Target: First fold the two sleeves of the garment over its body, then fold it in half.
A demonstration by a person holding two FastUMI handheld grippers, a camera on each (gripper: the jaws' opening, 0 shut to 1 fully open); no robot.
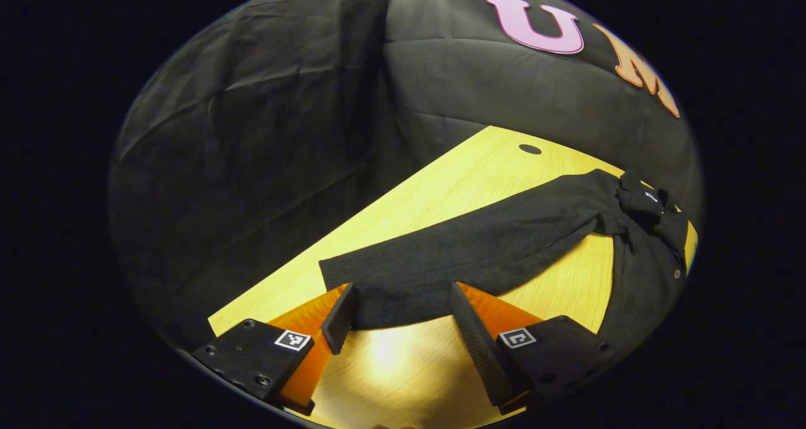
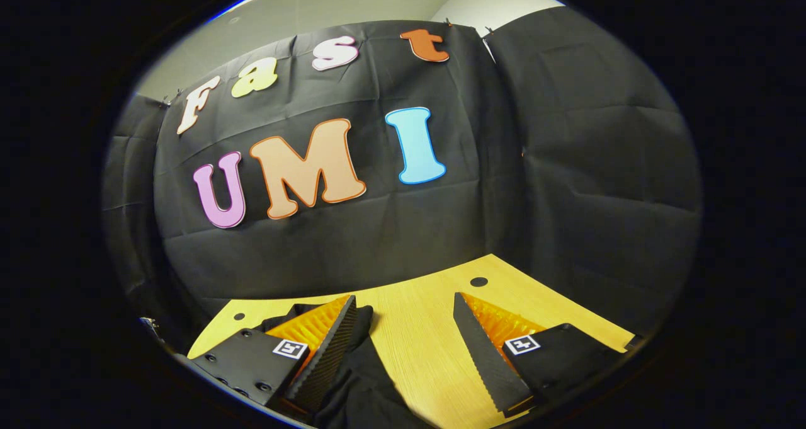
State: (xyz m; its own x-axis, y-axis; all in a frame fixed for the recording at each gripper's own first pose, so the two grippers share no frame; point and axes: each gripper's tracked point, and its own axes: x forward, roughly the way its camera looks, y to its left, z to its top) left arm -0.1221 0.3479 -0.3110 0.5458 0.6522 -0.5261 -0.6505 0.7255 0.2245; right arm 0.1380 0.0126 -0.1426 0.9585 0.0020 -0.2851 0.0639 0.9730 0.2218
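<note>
Hovering spread at the sleeve (image 1: 466, 252) cuff on the desk (image 1: 441, 183), the left tool (image 1: 403, 322) could pinch just one layer; the right tool (image 2: 403, 347), also spread, idles beside the garment (image 2: 365, 385).

Dim booth, tabletop (image 1: 441, 189) glare, fisheye warping

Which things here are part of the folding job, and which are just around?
Part of the job:
- dark knitted garment
- its long sleeve stretched across the table
- left gripper, open at the cuff
- right gripper, open

Just around:
- light wooden table
- round hole in the tabletop
</note>
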